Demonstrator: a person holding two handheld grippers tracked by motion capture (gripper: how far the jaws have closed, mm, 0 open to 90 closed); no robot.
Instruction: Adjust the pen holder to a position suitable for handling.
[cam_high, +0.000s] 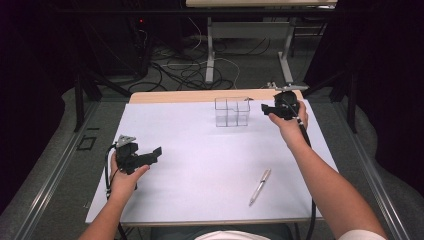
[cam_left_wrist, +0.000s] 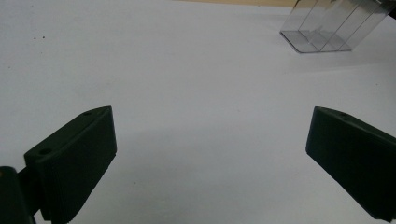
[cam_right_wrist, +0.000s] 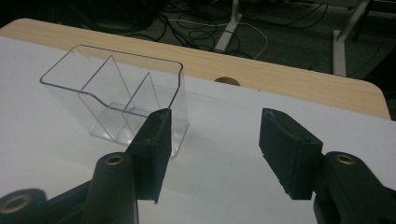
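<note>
Near the desk's (cam_high: 200, 165) front edge lies a pen (cam_high: 259, 187); left gripper (cam_high: 150, 157) gapes wide, right gripper (cam_high: 265, 107) half-open and empty beside the clear organizer (cam_high: 232, 111) at the far edge.

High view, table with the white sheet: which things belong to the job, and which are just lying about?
In the job: clear plastic divided organizer box; right claw, open beside it.
Lying about: silver pen; left claw, open, nothing between; floor cables.

A white sheet (cam_high: 200, 165) covers the wooden bench (cam_high: 170, 96), whose bare far edge shows. Beyond it, grey floor (cam_high: 250, 65) carries tangled cables (cam_high: 180, 70) and the white legs of another table (cam_high: 210, 50). Dark surroundings close in on both sides.
</note>
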